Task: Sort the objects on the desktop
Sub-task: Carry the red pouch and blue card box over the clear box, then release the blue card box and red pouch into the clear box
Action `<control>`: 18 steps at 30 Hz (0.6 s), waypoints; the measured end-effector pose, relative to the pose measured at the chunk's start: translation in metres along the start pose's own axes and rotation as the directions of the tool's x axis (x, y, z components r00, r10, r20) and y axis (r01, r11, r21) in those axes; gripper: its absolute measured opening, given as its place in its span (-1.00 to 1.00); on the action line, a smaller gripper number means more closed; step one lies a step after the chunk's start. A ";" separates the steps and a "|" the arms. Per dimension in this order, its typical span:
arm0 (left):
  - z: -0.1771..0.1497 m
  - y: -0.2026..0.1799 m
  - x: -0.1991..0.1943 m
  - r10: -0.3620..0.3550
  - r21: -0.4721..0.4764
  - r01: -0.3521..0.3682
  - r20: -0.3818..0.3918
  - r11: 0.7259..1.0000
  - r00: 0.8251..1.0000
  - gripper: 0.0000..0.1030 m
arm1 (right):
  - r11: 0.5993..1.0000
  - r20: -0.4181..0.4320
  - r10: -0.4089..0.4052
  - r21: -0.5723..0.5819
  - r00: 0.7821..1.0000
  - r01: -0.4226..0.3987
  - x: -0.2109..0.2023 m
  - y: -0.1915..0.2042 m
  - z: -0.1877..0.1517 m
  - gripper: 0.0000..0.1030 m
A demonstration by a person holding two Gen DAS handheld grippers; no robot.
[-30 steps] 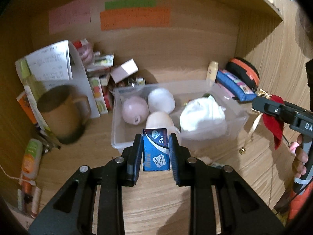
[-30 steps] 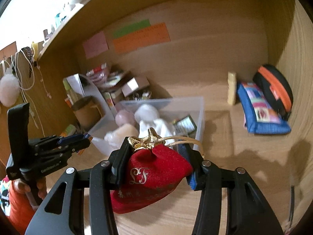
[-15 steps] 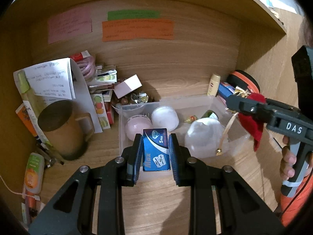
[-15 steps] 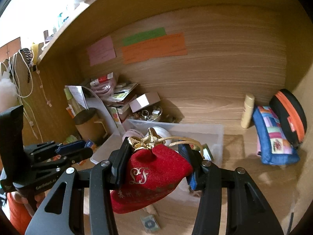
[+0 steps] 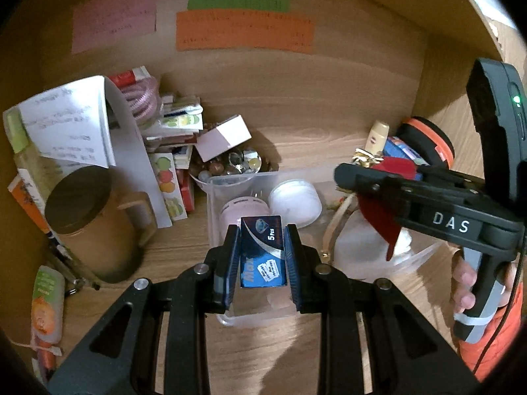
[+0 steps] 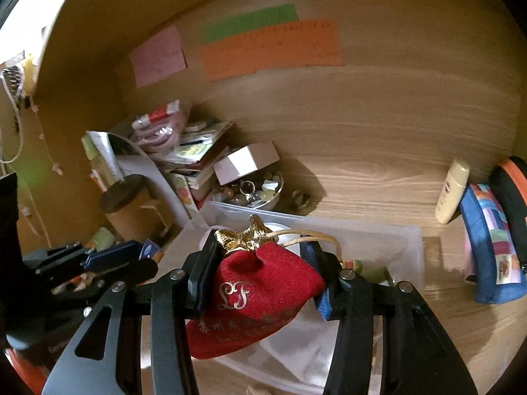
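Observation:
My left gripper (image 5: 262,256) is shut on a small blue razor-blade box (image 5: 262,256) and holds it over the near left part of a clear plastic bin (image 5: 214,217). The bin holds a pink round object (image 5: 243,205), a white round object (image 5: 294,199) and a white bag (image 5: 359,253). My right gripper (image 6: 260,263) is shut on a red drawstring pouch (image 6: 257,302) with a gold top, above the same bin (image 6: 388,240). In the left wrist view the pouch (image 5: 378,217) hangs over the bin's right half.
A brown mug (image 5: 89,227), papers and small boxes (image 5: 171,151) crowd the left. A bowl of beads (image 5: 227,164) sits behind the bin. A cream bottle (image 6: 451,194), a blue pouch (image 6: 490,243) and a black-orange case (image 6: 513,191) stand at the right wall.
Both grippers have moved forward and higher over the bin, each still holding its object. The right gripper with the red pouch has come in over the bin's right side.

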State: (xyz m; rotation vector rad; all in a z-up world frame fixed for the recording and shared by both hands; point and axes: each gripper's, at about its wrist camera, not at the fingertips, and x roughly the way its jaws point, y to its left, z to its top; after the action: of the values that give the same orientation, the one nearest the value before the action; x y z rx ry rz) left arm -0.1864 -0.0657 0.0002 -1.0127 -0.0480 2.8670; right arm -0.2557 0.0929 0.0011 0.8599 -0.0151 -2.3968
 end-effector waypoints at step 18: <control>-0.007 0.001 0.037 -0.026 0.024 0.027 -0.020 0.999 0.999 -0.49 | 0.995 -0.099 -0.098 -0.008 0.990 0.098 0.047 -0.004 -0.017 -0.14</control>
State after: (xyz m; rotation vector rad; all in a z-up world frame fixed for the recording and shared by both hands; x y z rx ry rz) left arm -0.2108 -0.0630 -0.0280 -1.0276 -0.0251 2.8267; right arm -0.2770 0.0747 -0.0403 0.9985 0.0714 -2.4406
